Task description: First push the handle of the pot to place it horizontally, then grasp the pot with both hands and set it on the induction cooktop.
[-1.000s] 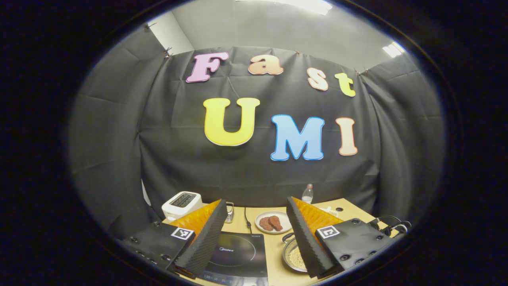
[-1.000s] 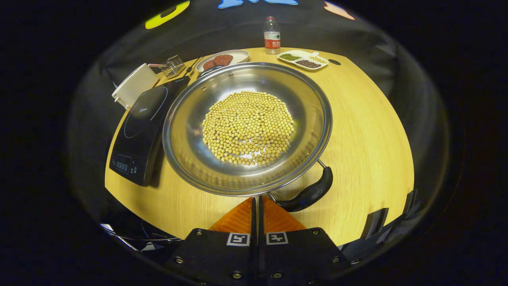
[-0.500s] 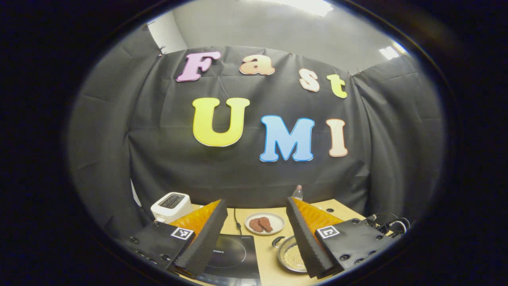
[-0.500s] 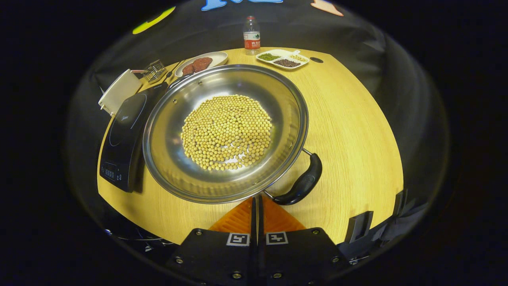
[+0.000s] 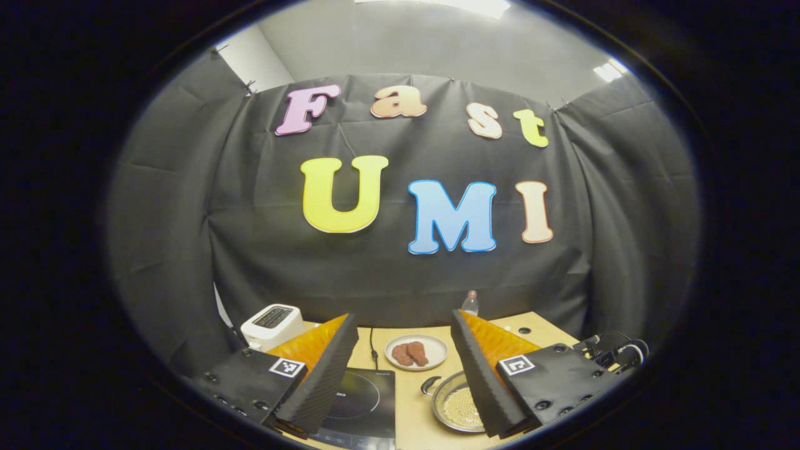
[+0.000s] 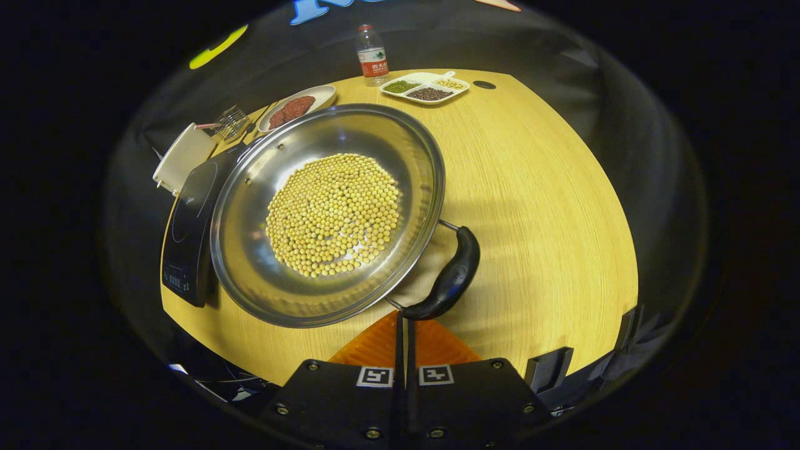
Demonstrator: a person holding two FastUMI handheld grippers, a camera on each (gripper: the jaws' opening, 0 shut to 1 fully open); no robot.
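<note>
Steel, wide and shallow, the pot (image 6: 325, 215) sits on the wooden desk (image 6: 537, 206) with a heap of pale yellow beans (image 6: 334, 212) gathered at its middle; its left edge reaches over the black induction cooktop (image 6: 187, 231) beside it. The pot's black handle (image 6: 451, 279) curves off the near right rim. Just below that handle's lower end, the right tool (image 6: 405, 325) has its two orange fingers pressed flat together, gripping nothing. Farther back stand a white plate (image 6: 297, 106) with two brown patties, a divided dish (image 6: 425, 87) with green, dark and pale grains in separate compartments, and a water bottle (image 6: 372, 55). The left tool (image 5: 405, 353) is held high with its fingers spread wide and empty, facing the booth wall, with the cooktop, plate and pot low between them.
</note>
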